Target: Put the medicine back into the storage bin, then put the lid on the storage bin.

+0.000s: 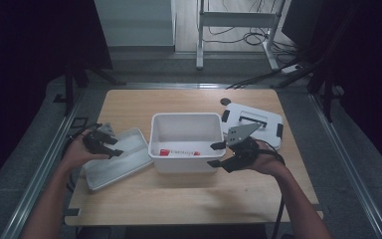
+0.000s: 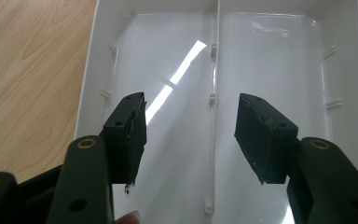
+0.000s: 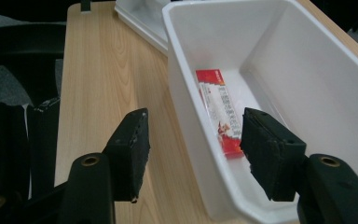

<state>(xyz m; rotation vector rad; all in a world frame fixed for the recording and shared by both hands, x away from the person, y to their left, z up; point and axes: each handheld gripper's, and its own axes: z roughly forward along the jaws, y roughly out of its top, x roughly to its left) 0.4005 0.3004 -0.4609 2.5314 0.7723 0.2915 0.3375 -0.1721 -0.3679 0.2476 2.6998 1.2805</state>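
A deep white bin [image 1: 155, 133] stands mid-table with a red and white packet [image 1: 179, 152] lying flat on its floor. In the right gripper view the packet [image 3: 222, 111] lies inside the bin [image 3: 186, 93], whose near wall passes between my jaws. My right gripper [image 1: 216, 155] is open at the bin's right front corner, empty [image 3: 193, 149]. To the left a shallow white tray [image 1: 113, 169] rests on the table. My left gripper [image 1: 110, 145] hovers open over it, and its view looks straight down into the divided tray [image 2: 86, 84] with nothing between the jaws [image 2: 189, 135].
A white lid with black latches and a handle [image 1: 258, 118] lies at the back right of the wooden table [image 1: 179, 194]. A small dark disc [image 1: 225, 101] sits near the lid. Desk legs and cables stand on the floor beyond the table.
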